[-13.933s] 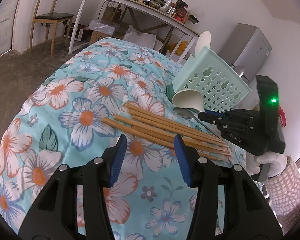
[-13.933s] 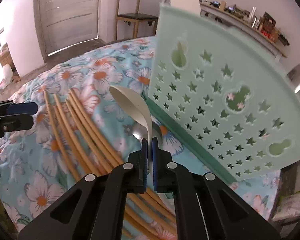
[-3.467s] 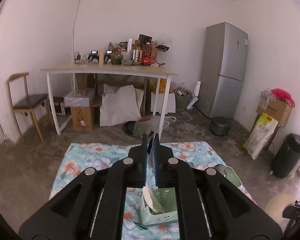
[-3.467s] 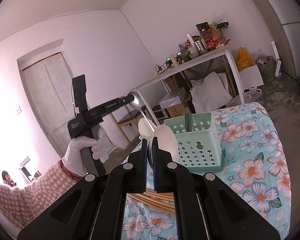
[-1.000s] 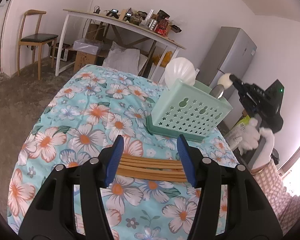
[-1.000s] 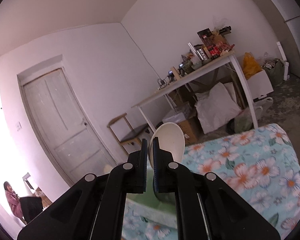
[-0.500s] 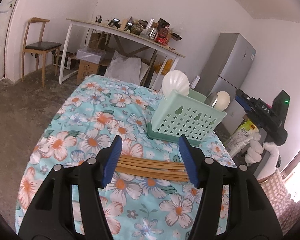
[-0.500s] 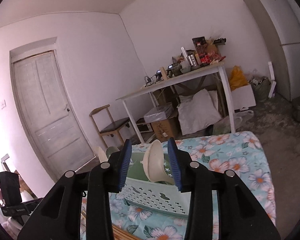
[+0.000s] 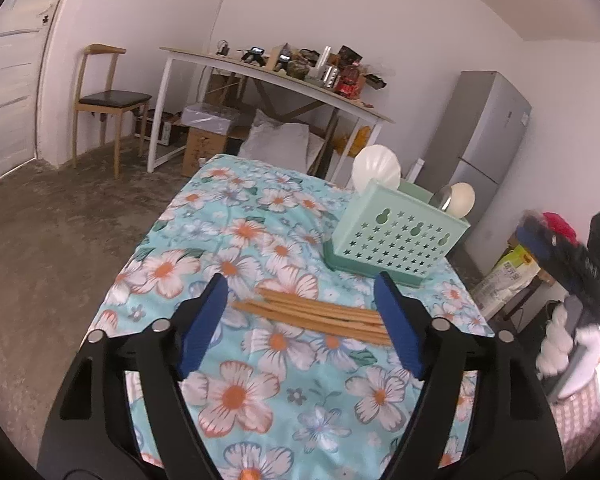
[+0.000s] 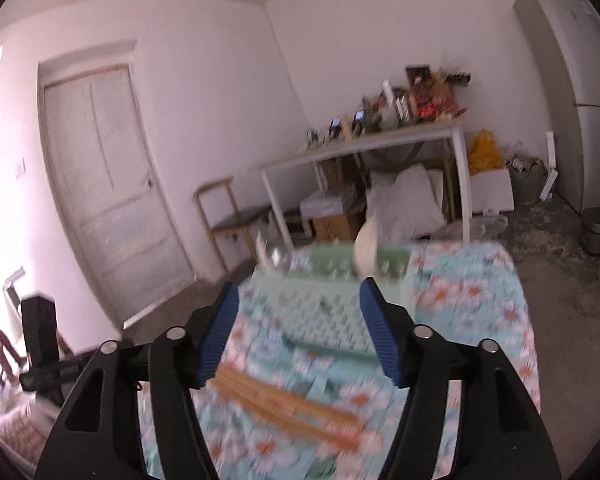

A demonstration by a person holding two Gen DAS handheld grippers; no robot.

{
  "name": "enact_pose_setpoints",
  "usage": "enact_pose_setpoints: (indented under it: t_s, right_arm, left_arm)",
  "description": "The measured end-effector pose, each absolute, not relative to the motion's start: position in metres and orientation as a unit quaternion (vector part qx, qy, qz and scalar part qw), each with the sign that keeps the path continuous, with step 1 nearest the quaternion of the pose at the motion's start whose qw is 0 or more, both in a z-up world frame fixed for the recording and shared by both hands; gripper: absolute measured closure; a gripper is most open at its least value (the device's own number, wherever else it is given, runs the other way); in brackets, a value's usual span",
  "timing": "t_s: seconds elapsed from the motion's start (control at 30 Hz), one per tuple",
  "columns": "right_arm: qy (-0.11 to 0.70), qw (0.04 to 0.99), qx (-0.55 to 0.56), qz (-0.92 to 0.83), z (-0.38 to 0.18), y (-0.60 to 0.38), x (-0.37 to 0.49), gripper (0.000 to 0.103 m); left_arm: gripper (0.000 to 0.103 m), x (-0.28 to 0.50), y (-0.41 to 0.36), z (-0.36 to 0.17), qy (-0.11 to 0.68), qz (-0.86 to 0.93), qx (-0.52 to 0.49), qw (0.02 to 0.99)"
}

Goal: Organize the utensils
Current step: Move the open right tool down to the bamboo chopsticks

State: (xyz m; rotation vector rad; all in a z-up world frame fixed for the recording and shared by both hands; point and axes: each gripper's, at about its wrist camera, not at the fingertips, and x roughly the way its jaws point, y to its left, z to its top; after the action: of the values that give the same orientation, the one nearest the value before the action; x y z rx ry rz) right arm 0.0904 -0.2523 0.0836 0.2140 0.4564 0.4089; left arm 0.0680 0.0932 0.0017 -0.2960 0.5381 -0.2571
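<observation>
From the left wrist, the left tool [image 9: 300,320] has just been opening and holds nothing. The chopsticks [image 9: 320,316] lie on the flowered bench [image 9: 228,216], near the green basket [image 9: 396,236] with spoons [image 9: 376,168] inside.

From the right wrist, the picture is blurry. The right tool [image 10: 300,328] has just been opening too, and looks empty.

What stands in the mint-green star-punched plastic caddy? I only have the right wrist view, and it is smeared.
Observer: In the caddy, a white shell-shaped scoop stands at one end, and a round white spoon beside a metal spoon at the other.
Operator: Is anything outside leaning on it?
Observer: No. The light wooden chopsticks lie flat on the floral cloth, apart from it.
Operator: Is the other hand free?
Observer: Yes. The left hand-held gripper holds nothing; its jaws have just been opening.
</observation>
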Motion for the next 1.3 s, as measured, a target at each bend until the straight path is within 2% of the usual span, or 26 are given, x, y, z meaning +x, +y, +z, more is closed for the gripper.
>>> enact_pose_setpoints:
  t_s: [0.07,0.17,0.43,0.47,0.63,0.8,0.93,1.3]
  right_arm:
    - [0.255,0.942,0.091,0.2,0.071,-0.24,0.086,0.037]
    - [0.29,0.934,0.075,0.197,0.054,-0.225,0.081,0.037]
    - [0.348,0.911,0.074,0.209,0.021,-0.193,0.091,0.037]
    - [0.355,0.908,0.074,0.21,0.019,-0.189,0.095,0.039]
    - [0.395,0.89,0.058,0.218,0.001,-0.158,0.129,0.063]
    - [0.424,0.879,0.034,0.215,-0.017,-0.131,0.16,0.075]
    - [0.456,0.866,0.017,0.202,-0.04,-0.12,0.172,0.08]
    - [0.445,0.871,-0.02,0.205,-0.043,-0.121,0.127,0.08]
  left_arm:
    - [0.02,0.065,0.093,0.001,0.263,-0.117,-0.143,0.947]
    - [0.015,0.06,0.093,0.0,0.258,-0.091,-0.14,0.952]
    - [0.013,0.057,0.084,-0.018,0.282,-0.08,-0.142,0.945]
    - [0.013,0.058,0.082,-0.022,0.292,-0.08,-0.136,0.943]
    - [0.013,0.065,0.077,-0.046,0.346,-0.066,-0.139,0.926]
    - [0.013,0.071,0.079,-0.067,0.369,-0.043,-0.128,0.919]
    - [0.013,0.074,0.08,-0.077,0.381,-0.044,-0.117,0.916]
    - [0.01,0.072,0.081,-0.085,0.378,-0.062,-0.114,0.917]
